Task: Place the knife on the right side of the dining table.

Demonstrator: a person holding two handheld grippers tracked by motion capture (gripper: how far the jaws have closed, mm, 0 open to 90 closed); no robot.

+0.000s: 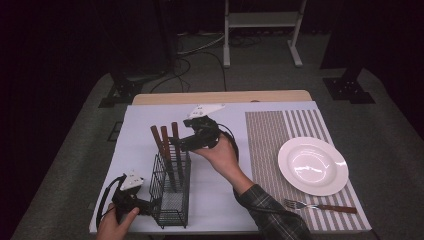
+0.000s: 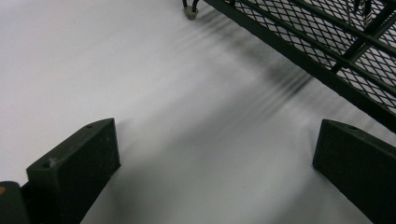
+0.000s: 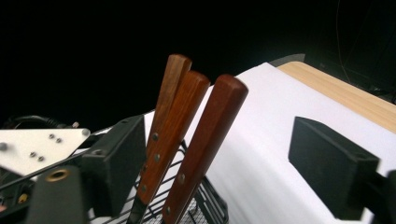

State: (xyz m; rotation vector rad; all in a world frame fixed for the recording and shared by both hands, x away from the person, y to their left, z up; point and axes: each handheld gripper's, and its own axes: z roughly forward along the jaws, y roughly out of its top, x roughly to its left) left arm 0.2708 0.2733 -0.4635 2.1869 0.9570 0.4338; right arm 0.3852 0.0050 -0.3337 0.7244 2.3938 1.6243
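The right gripper had its jaws apart around three wooden handles in the wire basket, so next it needed to squeeze one, while the left gripper waited with jaws wide beside the basket.

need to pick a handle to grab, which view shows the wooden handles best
The right gripper view: three wooden handles stand close up between the right tool's open jaws, rivets visible. The high view shows them small, rising from the wire caddy. The left gripper view shows the caddy's mesh and the white table cover.

handles reddish-brown wood | basket black wire | plate white | placemat striped
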